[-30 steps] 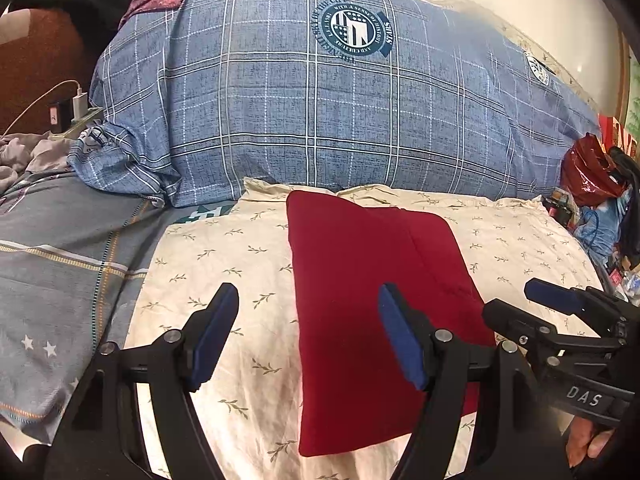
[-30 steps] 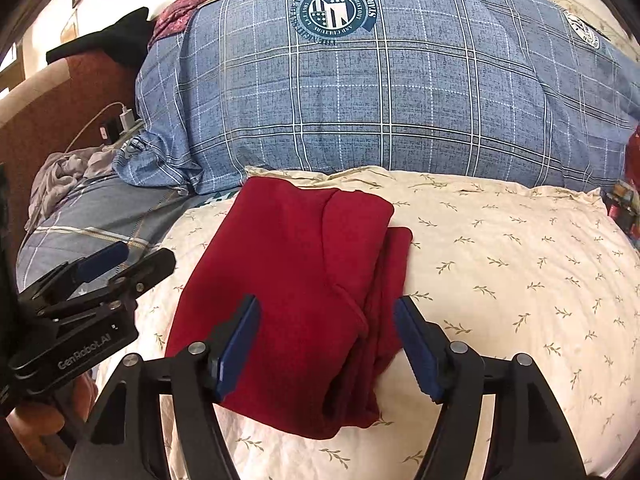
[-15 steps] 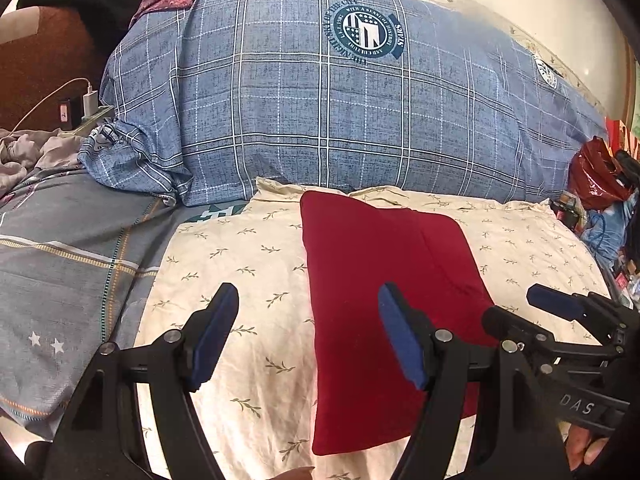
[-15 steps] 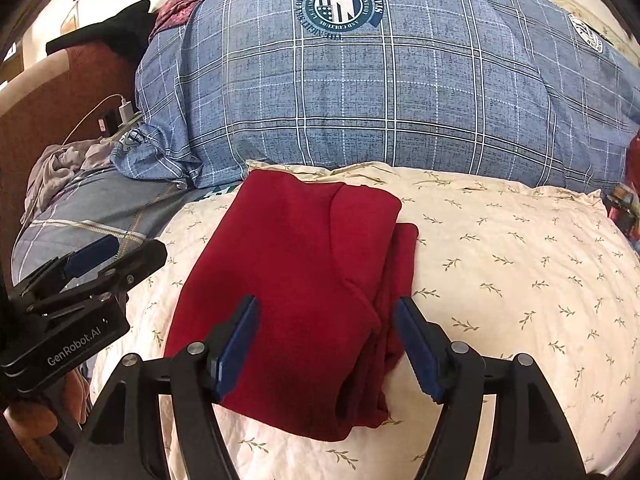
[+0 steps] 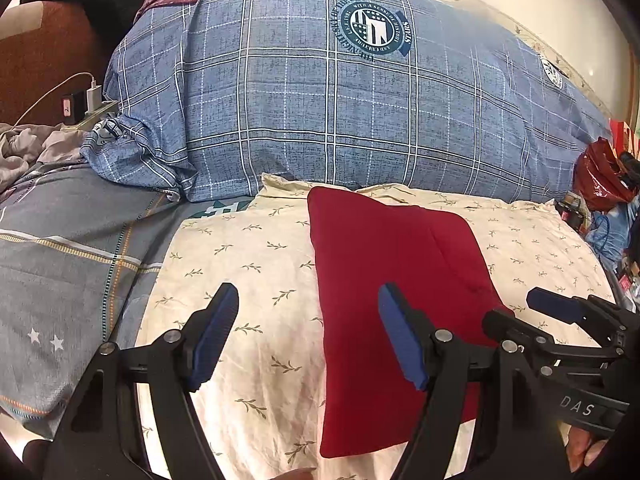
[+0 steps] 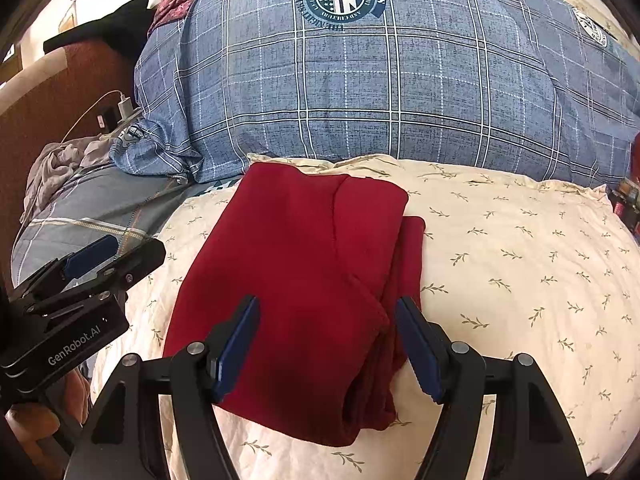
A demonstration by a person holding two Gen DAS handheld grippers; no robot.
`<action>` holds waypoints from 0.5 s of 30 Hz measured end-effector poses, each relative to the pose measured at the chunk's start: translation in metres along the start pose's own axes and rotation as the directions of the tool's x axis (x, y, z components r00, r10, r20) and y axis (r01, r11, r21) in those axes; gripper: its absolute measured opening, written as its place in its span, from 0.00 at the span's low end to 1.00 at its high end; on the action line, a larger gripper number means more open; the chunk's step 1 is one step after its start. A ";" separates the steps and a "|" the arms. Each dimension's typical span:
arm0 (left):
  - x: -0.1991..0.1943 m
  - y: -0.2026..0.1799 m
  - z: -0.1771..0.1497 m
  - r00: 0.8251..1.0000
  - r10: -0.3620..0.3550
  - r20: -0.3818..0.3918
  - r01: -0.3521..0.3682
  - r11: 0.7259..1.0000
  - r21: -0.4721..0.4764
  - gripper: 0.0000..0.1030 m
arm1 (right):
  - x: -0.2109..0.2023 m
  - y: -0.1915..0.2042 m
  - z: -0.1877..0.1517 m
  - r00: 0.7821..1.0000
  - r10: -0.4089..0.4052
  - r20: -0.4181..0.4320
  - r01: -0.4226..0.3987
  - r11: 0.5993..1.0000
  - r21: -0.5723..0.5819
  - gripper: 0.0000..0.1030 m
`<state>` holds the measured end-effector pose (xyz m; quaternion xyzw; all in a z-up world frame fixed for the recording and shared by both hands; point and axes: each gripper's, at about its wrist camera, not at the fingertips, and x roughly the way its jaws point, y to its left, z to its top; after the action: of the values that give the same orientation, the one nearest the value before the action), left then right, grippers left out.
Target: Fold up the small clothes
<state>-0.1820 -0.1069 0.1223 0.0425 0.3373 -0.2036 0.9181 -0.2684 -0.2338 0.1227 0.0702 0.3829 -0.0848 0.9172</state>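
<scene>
Both claws hover open and empty over the folded red garment on the bed.

Your right claw (image 6: 327, 344) gapes just above the red garment (image 6: 296, 280), whose near edge lies between its pads; your left claw (image 5: 308, 336) spreads above the cream leaf-print pillow (image 5: 248, 264), the garment under its right pad. Ahead of both, a blue plaid duvet (image 5: 320, 120) bulks up right behind the garment. Grey sheet (image 5: 60, 264) lies left of your left claw.

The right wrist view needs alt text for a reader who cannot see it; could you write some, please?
A folded red garment lies on a cream leaf-print pillow, with the open right gripper over its near edge. A blue plaid pillow lies behind; the left gripper shows at left.
</scene>
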 end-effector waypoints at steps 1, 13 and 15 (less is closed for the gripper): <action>0.000 0.000 0.000 1.000 0.001 0.000 -0.001 1.000 0.001 0.70 | 0.000 0.000 0.000 1.000 0.001 0.001 -0.001 1.000 -0.002 0.69; 0.000 -0.001 0.000 1.000 -0.001 -0.004 0.001 1.000 0.006 0.70 | 0.005 -0.001 -0.001 1.000 -0.006 -0.014 0.006 1.000 0.001 0.69; 0.001 -0.001 0.000 1.000 0.002 -0.004 -0.002 1.000 0.007 0.70 | 0.006 -0.001 -0.002 1.000 -0.006 -0.016 0.006 1.000 0.003 0.70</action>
<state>-0.1820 -0.1079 0.1214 0.0466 0.3381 -0.2040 0.9175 -0.2661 -0.2350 0.1171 0.0713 0.3900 -0.0876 0.9139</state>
